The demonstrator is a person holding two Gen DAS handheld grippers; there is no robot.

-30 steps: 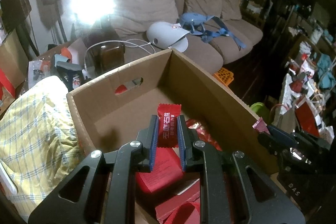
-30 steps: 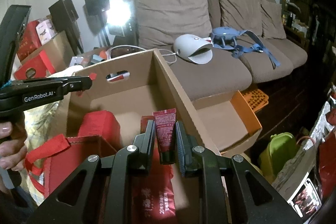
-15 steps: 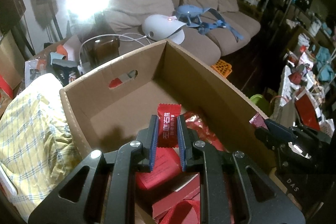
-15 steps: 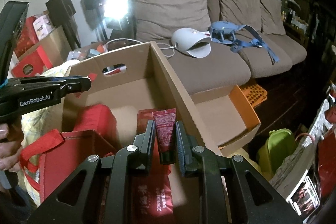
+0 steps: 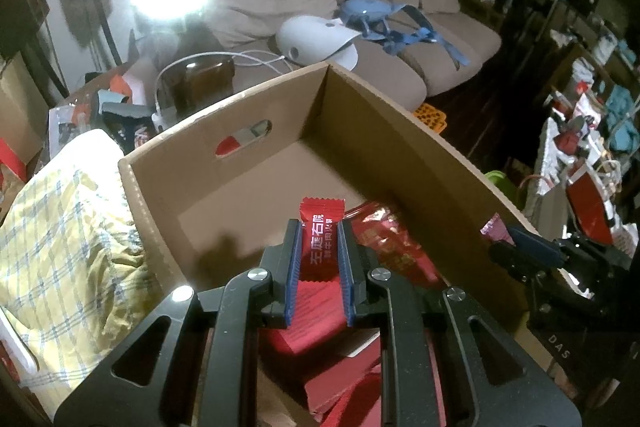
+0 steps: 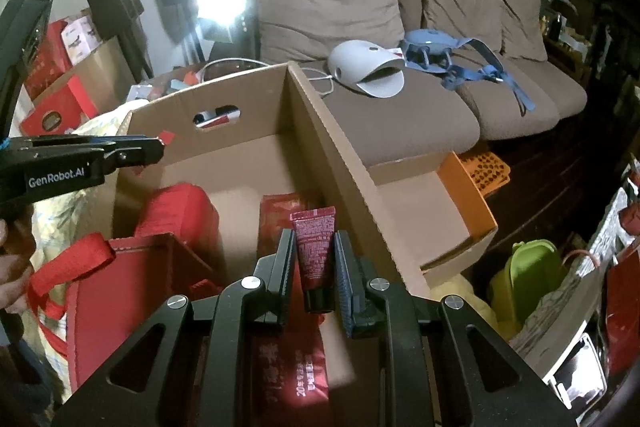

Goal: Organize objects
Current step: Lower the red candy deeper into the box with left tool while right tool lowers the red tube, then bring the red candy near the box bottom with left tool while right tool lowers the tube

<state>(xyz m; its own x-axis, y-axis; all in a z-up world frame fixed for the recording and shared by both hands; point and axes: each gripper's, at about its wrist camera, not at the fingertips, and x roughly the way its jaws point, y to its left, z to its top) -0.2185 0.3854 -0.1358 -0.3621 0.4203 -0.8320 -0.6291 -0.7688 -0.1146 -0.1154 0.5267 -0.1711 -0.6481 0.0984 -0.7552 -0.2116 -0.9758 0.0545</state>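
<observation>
A big open cardboard box (image 5: pixel 360 131) (image 6: pixel 320 131) fills the middle of both views. My left gripper (image 5: pixel 319 233) is shut on a red snack packet (image 5: pixel 320 241) with white lettering, held above the box's inside. My right gripper (image 6: pixel 314 241) is shut on a small dark-red tube (image 6: pixel 314 247), cap toward the camera, also over the box. Inside the box lie red packages (image 5: pixel 384 247), a red bag with a strap (image 6: pixel 120 291) and a flat red pouch (image 6: pixel 292 363). The right gripper shows at the box's right rim in the left wrist view (image 5: pixel 516 243), and the left gripper at the left in the right wrist view (image 6: pixel 156 147).
A brown sofa (image 6: pixel 400 7) behind the box carries a white device (image 6: pixel 366 67) and a blue strapped item (image 6: pixel 444 51). A yellow checked cloth (image 5: pixel 60 259) lies left of the box. An orange-lined carton (image 6: pixel 460 195), a green container (image 6: pixel 528 275) and cluttered bags stand at the right.
Both grippers keep their grips and stay nearly in place; the views only shift slightly, with the box sitting a little lower and nearer in frame.
</observation>
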